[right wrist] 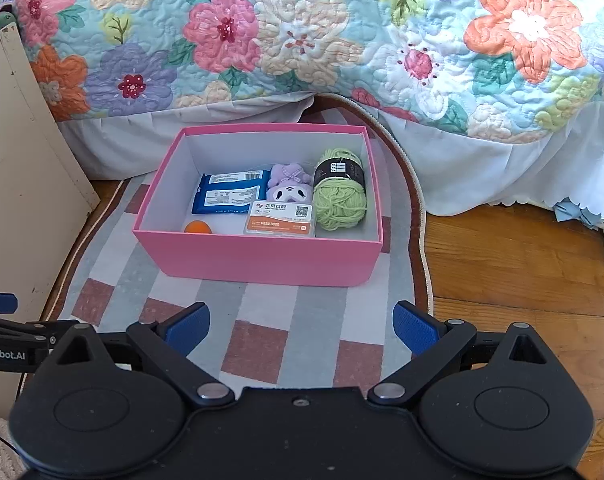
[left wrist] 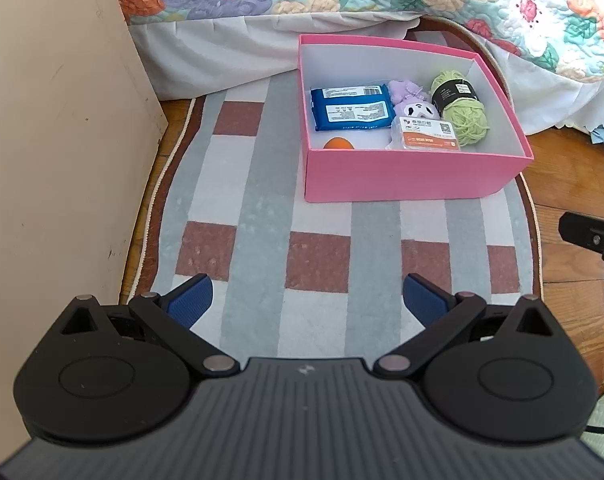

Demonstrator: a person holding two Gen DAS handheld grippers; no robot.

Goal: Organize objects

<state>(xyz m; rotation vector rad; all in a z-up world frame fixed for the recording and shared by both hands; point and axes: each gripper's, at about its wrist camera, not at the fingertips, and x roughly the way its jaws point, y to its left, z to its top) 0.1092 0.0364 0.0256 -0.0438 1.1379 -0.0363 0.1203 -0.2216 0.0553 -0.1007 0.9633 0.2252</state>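
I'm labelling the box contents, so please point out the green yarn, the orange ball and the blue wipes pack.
green yarn (right wrist: 340, 202), right wrist view, on its wound strands.
orange ball (right wrist: 197, 227), right wrist view, on its visible top.
blue wipes pack (left wrist: 352, 109), left wrist view, on its upper face.

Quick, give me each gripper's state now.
Left gripper: open, holding nothing, above the rug.
Right gripper: open, holding nothing.

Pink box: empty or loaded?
Loaded. The pink box holds green yarn, a blue pack, a plush, an orange ball and a card case.
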